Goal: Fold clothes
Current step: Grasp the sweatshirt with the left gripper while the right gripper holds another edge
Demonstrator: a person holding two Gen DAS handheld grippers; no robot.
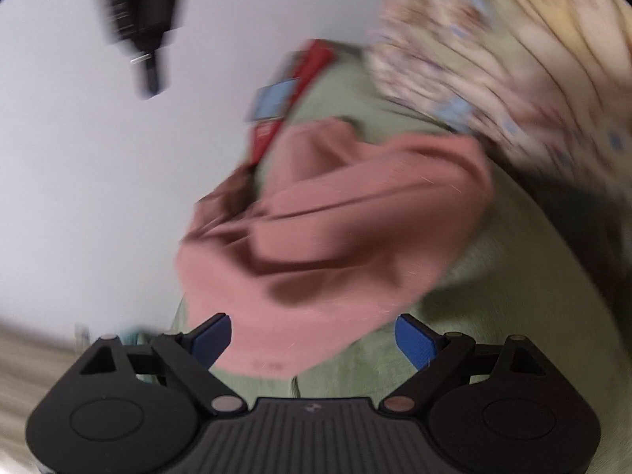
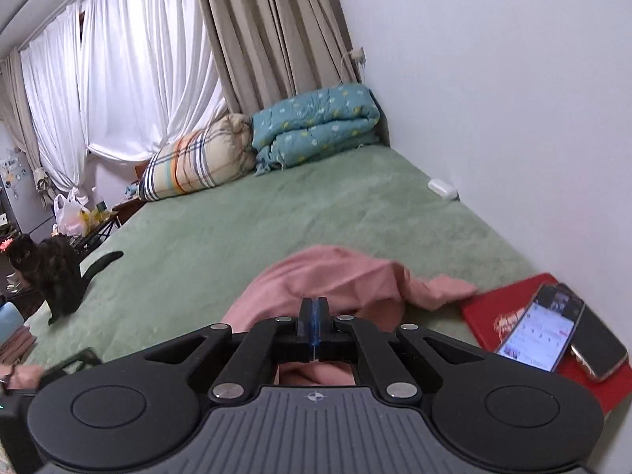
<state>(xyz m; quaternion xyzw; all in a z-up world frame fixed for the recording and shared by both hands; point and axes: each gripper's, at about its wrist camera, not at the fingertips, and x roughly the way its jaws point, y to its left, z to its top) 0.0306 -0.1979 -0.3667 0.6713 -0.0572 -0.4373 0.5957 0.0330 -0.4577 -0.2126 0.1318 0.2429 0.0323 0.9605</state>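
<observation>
A pink garment point(image 1: 335, 229) lies crumpled on the green bed cover point(image 1: 513, 316). In the blurred left wrist view my left gripper point(image 1: 312, 335) is open just over the garment's near edge. The cloth spreads between its blue pads point(image 1: 211, 337), which do not pinch it. In the right wrist view the same pink garment point(image 2: 335, 272) lies just beyond my right gripper point(image 2: 314, 312). That gripper is shut, pads pressed together, with no cloth visible between them. A blurred black device point(image 1: 138, 19) hangs at the upper left of the left wrist view.
A red book point(image 2: 509, 316) with two phones point(image 2: 541, 328) lies to the right by the white wall. A dark cat point(image 2: 51, 276) stands at the bed's left edge. A plaid pillow point(image 2: 197, 162), folded teal quilt point(image 2: 316, 122) and small white case point(image 2: 442, 189) lie farther back.
</observation>
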